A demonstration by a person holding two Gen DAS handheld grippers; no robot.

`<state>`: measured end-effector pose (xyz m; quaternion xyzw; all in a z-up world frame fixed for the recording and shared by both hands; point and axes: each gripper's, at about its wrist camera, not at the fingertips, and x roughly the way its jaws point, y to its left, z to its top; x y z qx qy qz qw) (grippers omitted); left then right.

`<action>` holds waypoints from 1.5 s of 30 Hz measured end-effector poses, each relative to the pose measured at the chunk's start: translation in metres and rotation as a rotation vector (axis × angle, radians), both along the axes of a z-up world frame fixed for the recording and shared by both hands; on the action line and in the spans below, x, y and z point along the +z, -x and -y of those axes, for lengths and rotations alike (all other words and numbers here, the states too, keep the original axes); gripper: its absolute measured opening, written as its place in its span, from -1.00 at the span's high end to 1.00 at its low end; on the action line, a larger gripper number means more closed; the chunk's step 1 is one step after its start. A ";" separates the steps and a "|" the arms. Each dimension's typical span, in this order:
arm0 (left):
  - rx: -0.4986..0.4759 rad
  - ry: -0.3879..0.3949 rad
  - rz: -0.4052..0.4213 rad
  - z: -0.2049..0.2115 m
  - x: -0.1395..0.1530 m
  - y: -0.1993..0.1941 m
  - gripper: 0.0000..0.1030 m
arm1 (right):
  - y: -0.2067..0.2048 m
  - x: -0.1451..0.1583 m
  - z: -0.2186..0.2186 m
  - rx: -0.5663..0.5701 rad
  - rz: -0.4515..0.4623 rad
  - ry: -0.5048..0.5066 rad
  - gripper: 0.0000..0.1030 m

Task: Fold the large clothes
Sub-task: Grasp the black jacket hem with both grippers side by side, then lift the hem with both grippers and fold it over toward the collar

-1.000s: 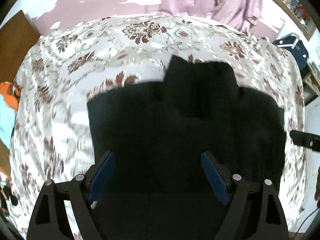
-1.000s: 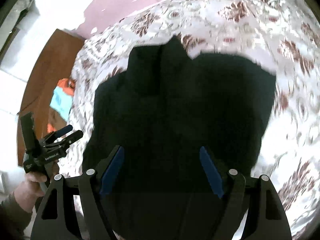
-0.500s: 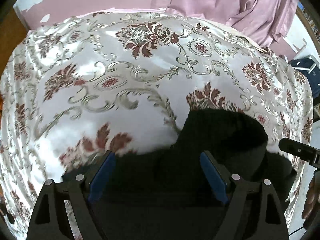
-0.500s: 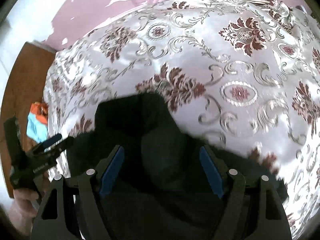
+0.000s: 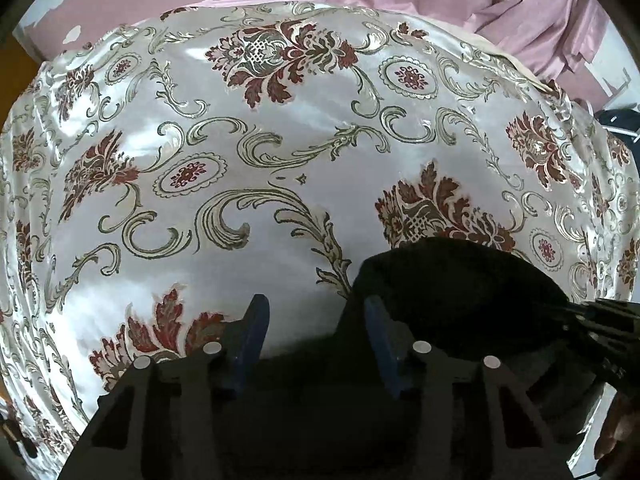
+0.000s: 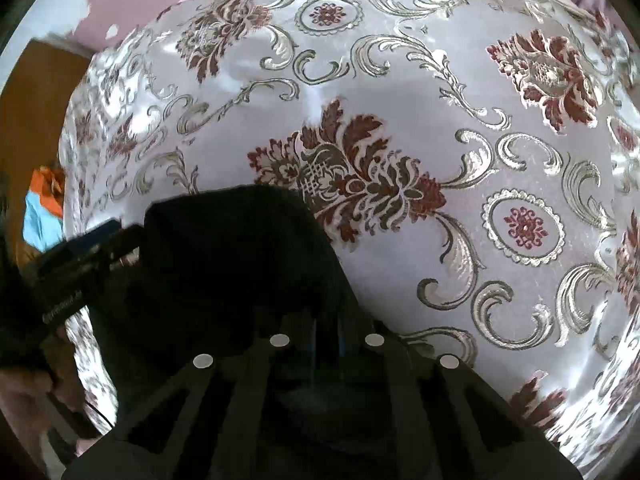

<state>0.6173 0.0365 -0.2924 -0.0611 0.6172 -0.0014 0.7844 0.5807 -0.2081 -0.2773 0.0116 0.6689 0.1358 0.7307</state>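
On my left, the left gripper (image 5: 314,322) sits partly open over the bedspread (image 5: 280,160), its blue pads apart; I can't tell if they hold the black garment's (image 5: 460,288) edge. The garment lies bunched at the near edge, between both grippers. On my right, the right gripper (image 6: 326,332) has its fingers pressed nearly together, pinching black cloth.

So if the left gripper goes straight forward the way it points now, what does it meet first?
Probably the floral satin bedspread. The left gripper is open, with bare cloth between its fingers; the black garment lies to the right of that line, by the right finger. Depth is unclear.
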 end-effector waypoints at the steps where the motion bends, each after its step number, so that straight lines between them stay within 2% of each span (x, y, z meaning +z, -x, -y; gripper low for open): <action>1: -0.002 0.002 0.003 -0.001 0.002 0.001 0.15 | 0.003 0.005 0.001 0.015 0.012 -0.009 0.89; 6: -0.047 0.043 0.076 -0.011 0.028 0.022 0.15 | 0.046 0.047 0.006 0.140 0.139 -0.043 0.90; 11: -0.075 0.126 0.113 -0.019 0.034 0.056 0.16 | 0.101 0.078 0.024 0.160 0.236 -0.089 0.90; 12: -0.075 0.129 0.116 -0.018 0.035 0.062 0.16 | 0.111 0.081 0.024 0.170 0.252 -0.080 0.90; 16: -0.059 0.053 0.134 -0.014 0.040 0.075 0.16 | 0.143 0.087 0.024 0.210 0.300 -0.030 0.91; 18: -0.054 0.062 0.142 -0.015 0.042 0.082 0.16 | 0.150 0.088 0.025 0.197 0.307 -0.031 0.91; 19: -0.054 0.059 0.146 -0.015 0.043 0.085 0.25 | 0.152 0.089 0.026 0.187 0.309 -0.033 0.91; 20: -0.055 0.063 0.160 -0.016 0.045 0.090 0.44 | 0.154 0.090 0.028 0.181 0.310 -0.035 0.91; 21: -0.057 0.077 0.173 -0.018 0.048 0.097 0.75 | 0.158 0.091 0.028 0.172 0.313 -0.038 0.90; 24: -0.061 0.079 0.256 -0.019 0.064 0.126 0.80 | 0.173 0.100 0.034 0.147 0.333 -0.055 0.91; 27: -0.103 0.040 0.390 -0.008 0.084 0.179 0.83 | 0.196 0.106 0.043 0.133 0.367 -0.078 0.91; 28: -0.119 0.025 0.411 -0.004 0.087 0.192 0.84 | 0.204 0.107 0.046 0.137 0.379 -0.073 0.91; 30: -0.162 -0.015 0.449 0.007 0.081 0.223 0.84 | 0.222 0.100 0.054 0.131 0.388 -0.066 0.91; 32: -0.196 -0.051 0.444 0.014 0.065 0.242 0.85 | 0.237 0.085 0.059 0.119 0.382 -0.060 0.91; 35: -0.241 -0.103 0.396 0.024 0.023 0.263 0.86 | 0.254 0.052 0.057 0.157 0.388 0.007 0.91; 38: -0.252 -0.132 0.350 0.026 -0.011 0.274 0.86 | 0.263 0.029 0.058 0.149 0.399 0.015 0.91; 42: -0.287 -0.167 0.359 0.027 -0.015 0.287 0.82 | 0.273 0.011 0.049 0.197 0.441 0.087 0.91; 45: -0.285 -0.128 0.314 0.018 -0.008 0.297 0.80 | 0.282 0.009 0.042 0.254 0.462 0.143 0.91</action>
